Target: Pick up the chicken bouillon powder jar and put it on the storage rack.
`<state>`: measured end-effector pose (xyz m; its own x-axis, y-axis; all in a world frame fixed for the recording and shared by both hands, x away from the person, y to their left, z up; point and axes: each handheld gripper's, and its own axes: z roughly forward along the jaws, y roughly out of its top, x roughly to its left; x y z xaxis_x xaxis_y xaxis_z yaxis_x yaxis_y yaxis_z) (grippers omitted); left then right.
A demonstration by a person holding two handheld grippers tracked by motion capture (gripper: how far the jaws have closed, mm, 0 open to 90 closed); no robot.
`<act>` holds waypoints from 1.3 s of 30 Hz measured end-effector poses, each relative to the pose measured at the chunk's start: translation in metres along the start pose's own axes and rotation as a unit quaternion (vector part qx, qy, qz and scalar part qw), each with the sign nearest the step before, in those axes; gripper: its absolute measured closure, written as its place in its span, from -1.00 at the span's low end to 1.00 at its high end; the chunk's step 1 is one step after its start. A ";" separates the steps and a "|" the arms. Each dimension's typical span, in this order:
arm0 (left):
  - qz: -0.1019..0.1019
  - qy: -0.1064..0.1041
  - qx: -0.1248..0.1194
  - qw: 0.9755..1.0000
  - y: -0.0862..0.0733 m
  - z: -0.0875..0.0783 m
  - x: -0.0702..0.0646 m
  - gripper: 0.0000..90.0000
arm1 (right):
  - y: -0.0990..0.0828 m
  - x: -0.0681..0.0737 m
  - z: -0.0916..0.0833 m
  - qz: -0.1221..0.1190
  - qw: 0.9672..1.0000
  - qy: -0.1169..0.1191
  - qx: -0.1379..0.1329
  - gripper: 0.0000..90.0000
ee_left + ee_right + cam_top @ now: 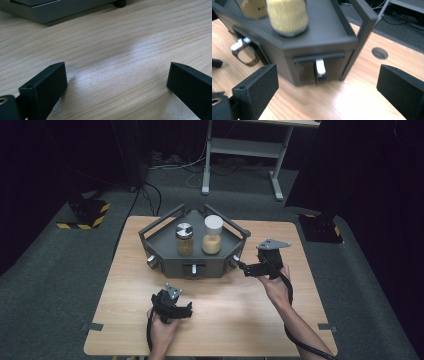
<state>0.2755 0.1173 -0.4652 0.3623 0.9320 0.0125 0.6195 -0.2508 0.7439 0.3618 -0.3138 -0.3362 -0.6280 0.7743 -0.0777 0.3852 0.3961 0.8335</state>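
2 black jaws of the right gripper (327, 85) stand wide apart with nothing between them. They point right at a small drawer (319, 68) in the side of the grey stand (192, 247). The drawer has a little white handle (320, 67) that sticks out, just ahead of the jaws, so the jaws look held wide to fit around it. My guess is the next move is to go forward, close on that handle and pull. From above, the right gripper (246, 268) sits close to the right corner of the stand, near a drawer knob (235, 258). The hand (276, 282) holds it low, just over the table (225, 330), with the arm coming in from the bottom right and the cable trailing along it.

2 jars stand on top of the stand, side by side. 1 has a silver lid (184, 239) and 1 has a white lid (212, 235). They sit inside the rail, which likely stops them from falling off.

The left gripper (117, 80) has its jaws wide apart too and holds nothing. It looks down at bare wood, with the edge of the stand far ahead. From above it (172, 307) waits near the front of the table, well away from the stand, so it keeps clear of the other hand's work.
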 end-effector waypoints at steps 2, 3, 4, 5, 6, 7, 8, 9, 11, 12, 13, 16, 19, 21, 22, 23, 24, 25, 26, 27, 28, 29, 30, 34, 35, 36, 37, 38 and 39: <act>0.000 0.000 0.000 1.000 0.000 0.000 0.000 -0.94 | -0.011 0.000 -0.003 0.003 1.000 -0.003 0.000 -0.94; 0.000 0.000 0.000 1.000 0.000 0.000 0.000 -0.94 | -0.018 -0.001 -0.004 0.008 1.000 -0.004 0.001 -0.95; 0.000 0.000 0.000 1.000 0.000 0.000 0.000 -0.94 | -0.024 -0.001 -0.004 0.011 1.000 -0.006 0.003 -0.95; 0.000 0.000 0.000 1.000 0.000 0.000 0.000 -0.93 | -0.028 -0.001 -0.004 0.012 1.000 -0.009 0.005 -0.95; 0.000 0.000 0.000 1.000 0.000 0.000 0.000 -0.94 | -0.035 -0.001 -0.004 0.016 1.000 -0.010 0.010 -0.95; 0.000 0.000 0.000 1.000 0.000 0.000 0.000 -0.94 | -0.040 -0.001 -0.004 0.019 1.000 -0.011 0.011 -0.96; 0.000 0.000 0.000 1.000 0.000 0.000 0.000 -0.94 | -0.045 -0.001 -0.003 0.024 1.000 -0.013 0.014 -0.96; 0.000 0.000 0.000 1.000 0.000 0.000 0.000 -0.94 | -0.052 -0.002 -0.003 0.029 0.999 -0.016 0.018 -0.96; 0.000 0.000 0.000 1.000 0.000 0.000 0.000 -0.94 | -0.060 -0.002 -0.002 0.036 0.999 -0.022 0.024 -0.96; 0.000 0.000 0.000 1.000 0.000 0.000 0.000 -0.94 | -0.066 -0.002 -0.001 0.040 0.999 -0.026 0.027 -0.96; 0.000 0.000 0.000 1.000 0.000 0.000 0.000 -0.94 | -0.070 -0.002 -0.001 0.042 0.998 -0.028 0.029 -0.96; 0.000 0.000 0.000 1.000 0.000 0.000 0.000 -0.94 | -0.085 -0.001 0.000 0.056 0.997 -0.039 0.035 -0.96; 0.000 0.000 0.000 1.000 0.000 0.000 0.000 -0.94 | -0.097 -0.002 0.003 0.067 0.996 -0.043 0.044 -0.96; 0.000 0.000 0.000 1.000 0.000 0.000 0.000 -0.94 | -0.103 -0.003 0.004 0.073 0.995 -0.046 0.049 -0.96; -0.001 0.000 0.000 1.000 0.000 0.000 0.000 -0.94 | -0.107 -0.003 0.005 0.078 0.994 -0.049 0.051 -0.96; 0.000 0.000 0.000 1.000 0.000 0.000 0.000 -0.94 | -0.110 -0.003 0.005 0.080 0.994 -0.052 0.053 -0.96; 0.000 0.000 0.000 1.000 0.000 0.000 0.000 -0.94 | -0.113 -0.002 0.006 0.081 0.994 -0.055 0.055 -0.96; 0.000 0.000 0.000 1.000 0.000 0.000 0.000 -0.94 | -0.114 -0.002 0.006 0.082 0.993 -0.057 0.057 -0.96; 0.000 0.000 0.000 1.000 0.000 0.000 0.000 -0.94 | -0.116 -0.001 0.007 0.082 0.993 -0.060 0.059 -0.96; 0.000 0.000 0.000 1.000 0.000 0.000 0.000 -0.94 | -0.118 0.000 0.008 0.081 0.993 -0.063 0.062 -0.96; 0.000 0.000 0.000 1.000 0.000 0.000 0.000 -0.94 | -0.120 0.000 0.009 0.081 0.992 -0.066 0.064 -0.96; 0.000 0.000 0.000 1.000 0.000 0.000 0.000 -0.94 | -0.121 0.001 0.009 0.081 0.992 -0.067 0.065 -0.96; 0.000 0.000 0.000 1.000 0.000 0.000 0.000 -0.94 | -0.121 0.001 0.010 0.081 0.992 -0.068 0.067 -0.96; 0.000 0.001 0.000 1.000 0.000 0.000 0.000 -0.93 | -0.125 0.001 0.013 0.085 0.991 -0.069 0.071 -0.96; 0.000 0.001 0.000 1.000 0.000 0.000 0.000 -0.93 | -0.125 0.001 0.014 0.086 0.991 -0.069 0.073 -0.96; -0.001 0.001 0.000 1.000 0.000 0.000 0.000 -0.93 | -0.126 0.001 0.015 0.086 0.991 -0.069 0.076 -0.96; 0.000 0.001 0.000 1.000 0.000 0.000 0.000 -0.93 | -0.127 0.001 0.017 0.085 0.991 -0.070 0.078 -0.96; -0.001 0.001 0.000 1.000 0.000 0.000 0.000 -0.93 | -0.128 0.002 0.019 0.086 0.990 -0.070 0.083 -0.96; -0.001 0.001 0.000 1.000 0.000 0.000 0.000 -0.93 | -0.129 0.002 0.020 0.089 0.990 -0.070 0.087 -0.98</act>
<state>0.2753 0.1169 -0.4653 0.3602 0.9328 0.0129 0.6194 -0.2495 0.7444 0.3247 -0.3532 -0.4546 -0.4444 0.8956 -0.0227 0.5993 0.3160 0.7355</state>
